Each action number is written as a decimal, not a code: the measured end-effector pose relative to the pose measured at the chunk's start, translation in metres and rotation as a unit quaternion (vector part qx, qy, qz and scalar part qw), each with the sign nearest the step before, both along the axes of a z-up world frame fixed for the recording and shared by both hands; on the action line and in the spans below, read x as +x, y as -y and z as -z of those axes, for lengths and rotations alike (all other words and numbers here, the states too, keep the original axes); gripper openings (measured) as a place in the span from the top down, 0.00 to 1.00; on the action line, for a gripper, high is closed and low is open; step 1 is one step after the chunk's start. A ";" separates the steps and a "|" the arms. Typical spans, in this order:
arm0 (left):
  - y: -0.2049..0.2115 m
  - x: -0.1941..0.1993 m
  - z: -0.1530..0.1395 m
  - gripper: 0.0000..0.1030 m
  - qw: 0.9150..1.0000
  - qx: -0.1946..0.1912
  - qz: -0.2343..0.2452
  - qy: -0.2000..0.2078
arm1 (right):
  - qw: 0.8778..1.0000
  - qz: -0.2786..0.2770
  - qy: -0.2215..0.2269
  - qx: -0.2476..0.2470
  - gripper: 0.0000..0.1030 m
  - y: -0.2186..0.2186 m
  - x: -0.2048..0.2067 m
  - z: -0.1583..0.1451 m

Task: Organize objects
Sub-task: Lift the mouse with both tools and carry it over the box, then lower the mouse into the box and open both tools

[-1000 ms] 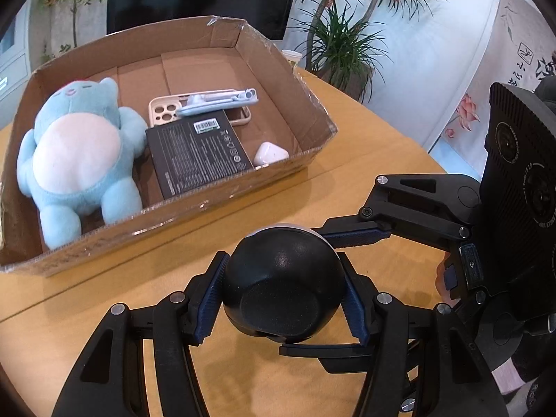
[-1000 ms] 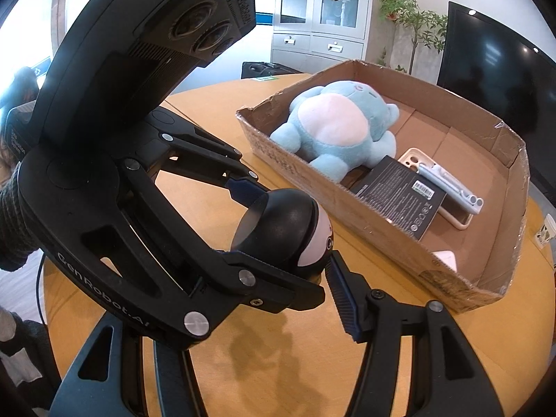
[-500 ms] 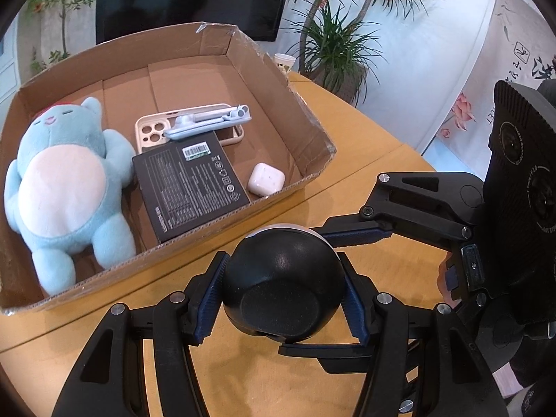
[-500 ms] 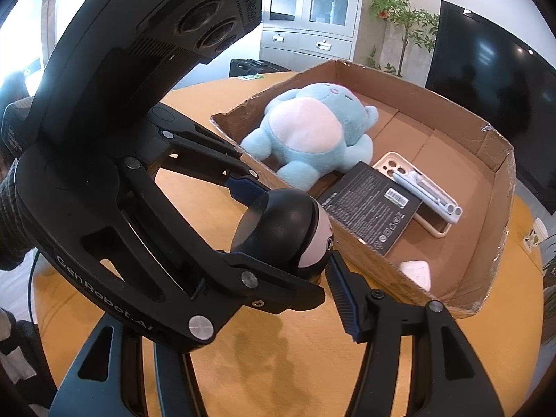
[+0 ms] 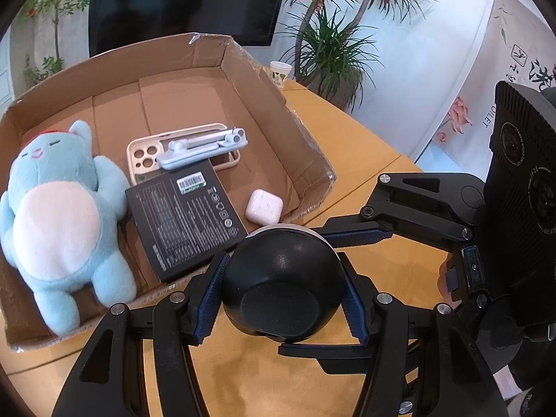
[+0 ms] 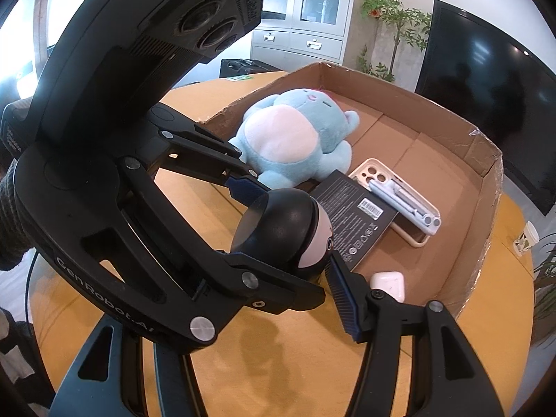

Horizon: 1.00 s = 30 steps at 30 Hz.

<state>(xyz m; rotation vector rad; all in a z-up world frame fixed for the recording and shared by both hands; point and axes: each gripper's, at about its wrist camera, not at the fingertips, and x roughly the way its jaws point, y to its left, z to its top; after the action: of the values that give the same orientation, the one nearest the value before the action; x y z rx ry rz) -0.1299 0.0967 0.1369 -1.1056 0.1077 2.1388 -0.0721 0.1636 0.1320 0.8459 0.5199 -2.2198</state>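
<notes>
A black ball-shaped gadget with a pale pink face hangs above the wooden table, just in front of the cardboard box's near wall. My left gripper is shut on it, one blue pad on each side. From the right, my right gripper is shut on the same ball; one of its pads meets the face edge and its other finger is hidden behind the left gripper. The open cardboard box holds a blue plush toy, a flat black package, a white earbud case and a beige phone case under a folded light-blue stand.
The round wooden table carries a paper cup behind the box's far right corner. Potted plants and a dark screen stand beyond the table. Bare cardboard floor shows at the back and right end of the box.
Both grippers have carried the ball together toward the box and a little higher. The box contents now sit closer and lower in both views. The grip has not changed.
</notes>
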 end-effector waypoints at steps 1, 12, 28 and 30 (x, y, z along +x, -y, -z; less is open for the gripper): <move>-0.001 -0.002 -0.001 0.43 1.000 0.000 0.000 0.000 | 1.000 0.001 0.000 0.001 0.46 -0.001 -0.002 -0.001; -0.008 -0.029 0.000 0.43 1.000 0.001 -0.003 0.004 | 1.000 0.005 0.004 0.006 0.46 -0.006 -0.028 -0.003; -0.020 -0.102 0.018 0.43 0.999 0.018 -0.022 0.031 | 0.999 0.036 0.024 -0.005 0.47 -0.015 -0.094 0.004; -0.024 -0.113 0.022 0.43 0.999 0.016 -0.024 0.038 | 0.999 0.046 0.026 -0.006 0.47 -0.017 -0.105 0.008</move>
<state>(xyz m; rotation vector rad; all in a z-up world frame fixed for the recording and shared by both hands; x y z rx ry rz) -0.2430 0.1203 0.1148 -1.1796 0.0132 2.1310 -0.1769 0.1807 0.1245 0.9361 0.4510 -2.2756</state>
